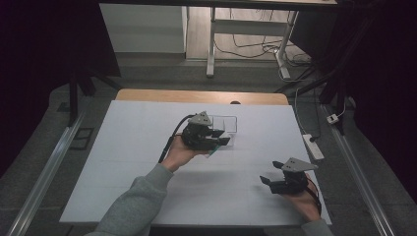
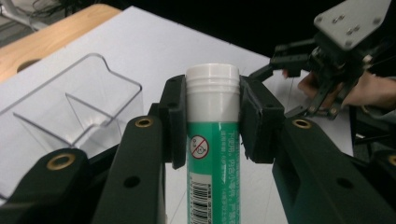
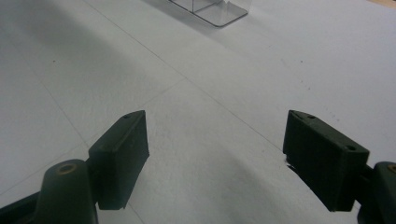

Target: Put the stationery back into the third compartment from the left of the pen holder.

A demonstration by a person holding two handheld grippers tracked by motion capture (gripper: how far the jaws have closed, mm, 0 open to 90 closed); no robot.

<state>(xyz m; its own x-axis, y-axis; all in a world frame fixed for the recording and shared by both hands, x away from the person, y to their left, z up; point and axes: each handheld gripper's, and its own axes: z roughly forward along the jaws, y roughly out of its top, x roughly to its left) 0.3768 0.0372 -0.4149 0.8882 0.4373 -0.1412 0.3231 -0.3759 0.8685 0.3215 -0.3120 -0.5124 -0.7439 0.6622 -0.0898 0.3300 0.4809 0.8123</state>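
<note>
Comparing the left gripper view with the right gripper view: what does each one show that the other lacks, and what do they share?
Left gripper view alone: the left claw clamped on a green tube with a white cap, the wooden table edge, and the right claw with a hand farther off.

Right gripper view alone: the right claw's own two pads, wide apart with nothing between.

Both: the white tabletop and the clear plastic container.

Green tube [image 2: 213, 154], white cap [image 2: 212, 77], apparently.
</note>
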